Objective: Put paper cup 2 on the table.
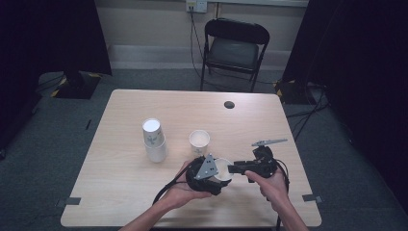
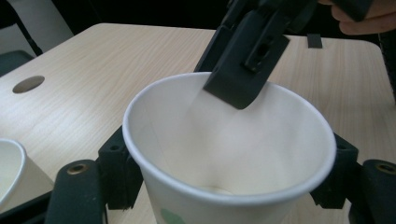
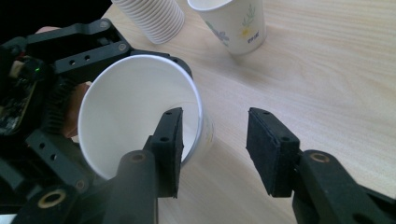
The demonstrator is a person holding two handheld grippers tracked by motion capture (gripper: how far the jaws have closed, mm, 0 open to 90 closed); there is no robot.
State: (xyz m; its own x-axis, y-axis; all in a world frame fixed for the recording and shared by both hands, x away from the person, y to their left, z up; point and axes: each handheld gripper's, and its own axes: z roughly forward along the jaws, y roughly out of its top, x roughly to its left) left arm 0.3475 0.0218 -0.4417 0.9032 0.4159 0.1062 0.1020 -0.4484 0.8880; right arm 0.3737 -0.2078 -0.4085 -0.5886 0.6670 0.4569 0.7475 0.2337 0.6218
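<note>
I have one paper cup clamped across its body in my left gripper, the jaws pressed against its two sides just under the rim, near my edge of the table. My right gripper has its jaws standing well apart and grips nothing; one pad reaches over the cup's rim into its mouth, while the other pad hangs outside the wall over bare wood.

Beyond the held cup stands a single cup with a flower print, and to the left of that one, seen from above, a stack of cups.

I judge the step in hand to be a handover or a pulling-apart: the right gripper is lining up to pinch the cup's wall. Whether a second cup sits nested inside I cannot tell. The next move calls for closing the right jaws gently on the thin wall near the rim, lightly enough not to crush the paper, with the left grip held firm so the cup does not twist.
</note>
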